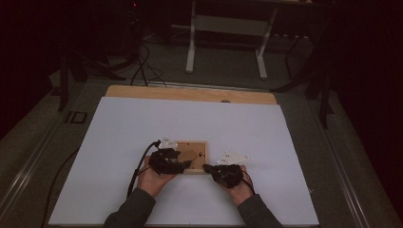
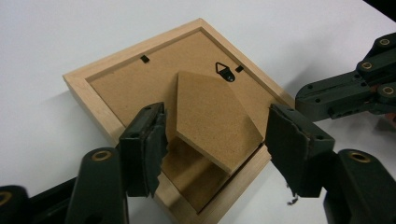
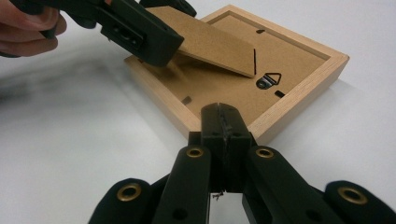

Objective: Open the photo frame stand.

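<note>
A light wooden picture frame [image 1: 199,145] lies face down at the middle of the white table top. Its brown backing board [image 2: 126,79] carries a black hanger [image 2: 227,72] and a hinged cardboard stand [image 2: 210,102], which is tilted up off the back [image 3: 210,42]. My left gripper [image 2: 217,123] is open, one jaw on each side of the stand's free end, with small gaps. My right gripper [image 3: 223,112] is shut with nothing in it, its tips against the frame's wooden rim [image 3: 299,79]. Seen from above, the left gripper [image 1: 183,165] and right gripper [image 1: 207,167] meet at the frame's near edge.
The white sheet [image 1: 142,123] covers a wooden table whose bare strip [image 1: 190,93] shows at the far edge. Black cables [image 1: 140,166] trail from the left gripper. Beyond the table stand a white desk frame [image 1: 227,28] and floor cables [image 1: 145,66].
</note>
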Demonstrator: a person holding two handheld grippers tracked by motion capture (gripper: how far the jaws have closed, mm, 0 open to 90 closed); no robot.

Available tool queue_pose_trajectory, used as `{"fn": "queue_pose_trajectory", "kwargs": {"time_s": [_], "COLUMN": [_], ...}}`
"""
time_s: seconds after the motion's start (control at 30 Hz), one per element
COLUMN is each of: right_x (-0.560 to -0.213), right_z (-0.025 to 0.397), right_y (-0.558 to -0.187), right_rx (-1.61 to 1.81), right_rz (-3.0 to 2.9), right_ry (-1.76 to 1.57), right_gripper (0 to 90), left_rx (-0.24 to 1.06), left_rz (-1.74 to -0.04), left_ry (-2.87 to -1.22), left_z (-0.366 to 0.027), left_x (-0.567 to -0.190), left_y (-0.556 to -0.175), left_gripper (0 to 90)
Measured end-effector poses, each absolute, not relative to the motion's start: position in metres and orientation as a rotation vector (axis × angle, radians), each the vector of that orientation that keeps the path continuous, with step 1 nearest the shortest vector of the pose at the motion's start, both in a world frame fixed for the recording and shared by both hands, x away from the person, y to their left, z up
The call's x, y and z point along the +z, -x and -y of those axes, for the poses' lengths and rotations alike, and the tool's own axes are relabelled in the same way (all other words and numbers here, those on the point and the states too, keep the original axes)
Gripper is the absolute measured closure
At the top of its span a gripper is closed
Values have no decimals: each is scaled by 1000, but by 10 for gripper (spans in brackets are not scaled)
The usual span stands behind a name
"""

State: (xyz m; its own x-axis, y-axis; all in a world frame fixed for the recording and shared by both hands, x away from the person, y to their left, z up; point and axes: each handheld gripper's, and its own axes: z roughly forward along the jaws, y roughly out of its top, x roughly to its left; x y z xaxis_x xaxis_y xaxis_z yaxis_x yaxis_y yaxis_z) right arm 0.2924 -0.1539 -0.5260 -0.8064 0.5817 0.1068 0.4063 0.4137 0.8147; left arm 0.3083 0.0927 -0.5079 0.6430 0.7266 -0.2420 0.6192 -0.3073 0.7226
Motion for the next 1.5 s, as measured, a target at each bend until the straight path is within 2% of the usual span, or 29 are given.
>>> {"fn": "queue_pose_trajectory", "kwargs": {"time_s": [0.43,0.5,0.67,1.07,1.33,1.5], "right_x": [-526,-526,-526,-526,-526,-523], "right_z": [154,154,154,154,153,154], "right_y": [-293,-293,-293,-293,-293,-294], "right_rx": [1343,1343,1342,1342,1333,1326], "right_rz": [-2475,-2475,-2476,-2476,-2475,-2457], "right_ry": [-870,-870,-869,-863,-863,-870], "right_gripper": [897,897,897,894,841,759], "left_rx": [2,-4,-30,-64,-44,-20], "left_rz": [-1121,-1126,-1142,-1156,-1153,-1143], "left_ry": [-1921,-1924,-1941,-1949,-1962,-1974], "left_z": [-93,-93,-93,-94,-92,-91], "left_x": [-512,-512,-515,-515,-514,-513], "left_y": [-320,-321,-323,-325,-324,-322], "left_gripper": [427,431,507,539,545,546]}}
